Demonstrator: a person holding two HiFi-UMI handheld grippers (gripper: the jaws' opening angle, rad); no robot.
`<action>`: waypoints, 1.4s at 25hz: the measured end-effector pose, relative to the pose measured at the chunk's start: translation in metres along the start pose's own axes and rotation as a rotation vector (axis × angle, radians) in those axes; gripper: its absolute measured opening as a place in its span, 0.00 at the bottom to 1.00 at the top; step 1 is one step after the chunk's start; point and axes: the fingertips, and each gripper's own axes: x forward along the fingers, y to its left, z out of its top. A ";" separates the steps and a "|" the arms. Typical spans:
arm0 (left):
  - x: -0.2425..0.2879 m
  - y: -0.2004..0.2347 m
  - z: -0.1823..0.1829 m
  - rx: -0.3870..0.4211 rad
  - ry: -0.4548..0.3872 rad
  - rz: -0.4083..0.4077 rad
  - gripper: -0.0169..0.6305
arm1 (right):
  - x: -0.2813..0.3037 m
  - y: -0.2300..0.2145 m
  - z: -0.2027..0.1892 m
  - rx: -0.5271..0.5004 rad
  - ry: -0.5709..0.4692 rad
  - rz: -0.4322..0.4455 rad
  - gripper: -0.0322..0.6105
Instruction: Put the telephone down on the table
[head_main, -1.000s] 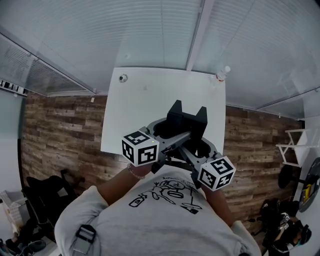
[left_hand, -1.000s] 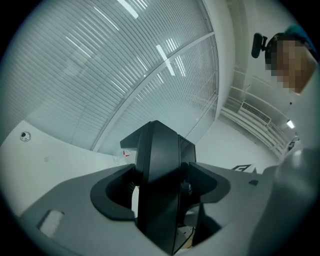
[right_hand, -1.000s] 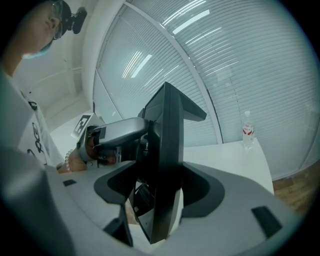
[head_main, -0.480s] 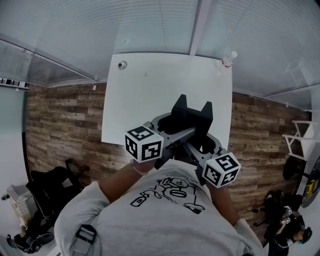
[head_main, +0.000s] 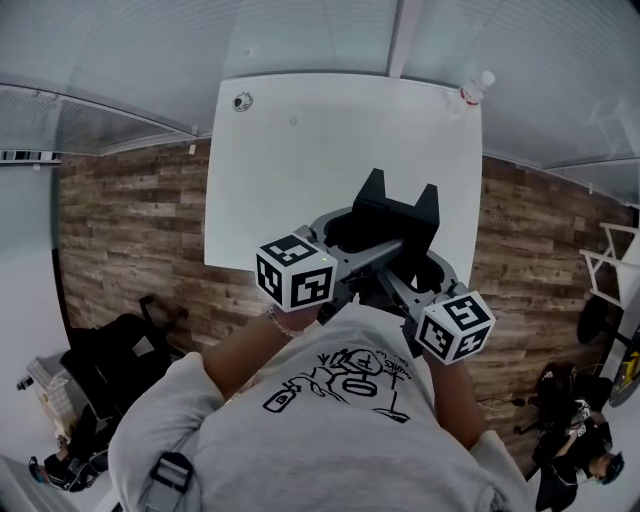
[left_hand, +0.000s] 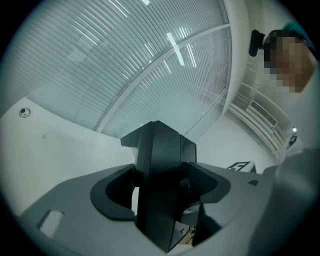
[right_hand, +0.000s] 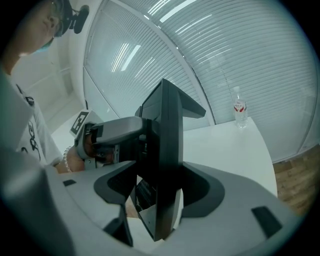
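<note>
A black telephone (head_main: 397, 212) hangs above the near right part of the white table (head_main: 300, 150), held from both sides. My left gripper (head_main: 352, 243) is shut on its left side and my right gripper (head_main: 412, 262) on its right side. In the left gripper view the telephone (left_hand: 159, 165) stands upright as a dark slab filling the gap of the left gripper (left_hand: 160, 202). In the right gripper view the telephone (right_hand: 167, 150) stands edge-on in the right gripper (right_hand: 159, 200), with the other gripper's grey body behind it. The telephone's underside is hidden.
A clear water bottle (head_main: 473, 90) stands at the table's far right corner, also seen as the bottle (right_hand: 240, 111). A small round object (head_main: 241, 101) lies at the far left corner. Wood floor (head_main: 130, 230) flanks the table; dark bags (head_main: 95, 370) lie at left.
Both grippers have sunk together with the telephone toward the tabletop. Their hold on it looks the same.
</note>
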 end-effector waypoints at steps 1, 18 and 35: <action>0.002 0.003 -0.001 -0.003 0.005 -0.002 0.55 | 0.002 -0.003 -0.001 -0.003 0.002 -0.002 0.45; 0.048 0.060 -0.019 -0.034 0.054 0.004 0.55 | 0.043 -0.062 -0.020 0.036 0.026 -0.006 0.45; 0.094 0.130 -0.062 -0.099 0.094 0.081 0.55 | 0.088 -0.125 -0.065 0.115 0.073 0.053 0.45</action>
